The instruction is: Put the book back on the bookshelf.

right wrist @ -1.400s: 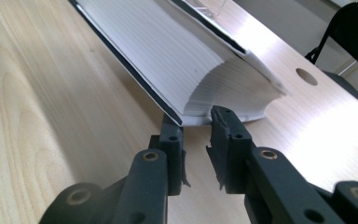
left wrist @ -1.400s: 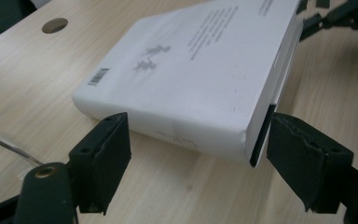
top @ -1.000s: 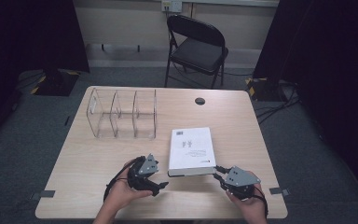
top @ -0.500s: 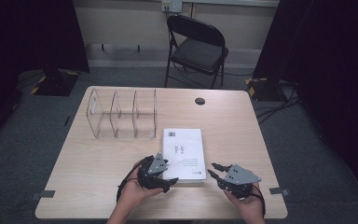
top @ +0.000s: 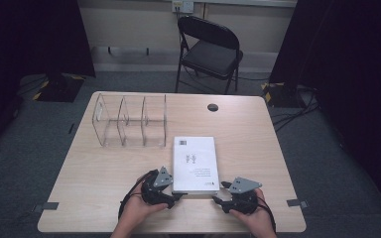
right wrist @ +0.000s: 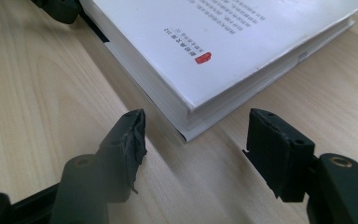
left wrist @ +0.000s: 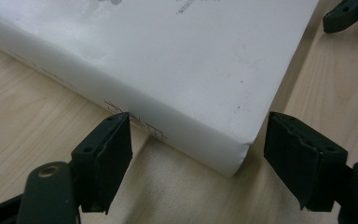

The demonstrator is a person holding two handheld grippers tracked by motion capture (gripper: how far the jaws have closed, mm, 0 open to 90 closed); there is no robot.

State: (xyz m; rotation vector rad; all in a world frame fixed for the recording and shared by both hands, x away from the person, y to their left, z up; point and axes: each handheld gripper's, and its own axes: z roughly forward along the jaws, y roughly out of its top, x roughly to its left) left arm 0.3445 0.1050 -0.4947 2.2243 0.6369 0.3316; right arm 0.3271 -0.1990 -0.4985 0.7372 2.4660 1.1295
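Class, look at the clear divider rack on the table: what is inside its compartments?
The clear rack holds nothing: the table shows through its walls in each compartment. The white book lies flat in front of it.

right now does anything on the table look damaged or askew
Only small wear: the white book's near spine corner looks slightly dented, and the right tool's left pad has a frayed, torn edge. The book lies flat and square.

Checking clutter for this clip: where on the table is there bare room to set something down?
Bare wood lies right of the white book, toward the table edge, and left of it below the clear divider rack. The near edge is crowded by both hand-held grippers.
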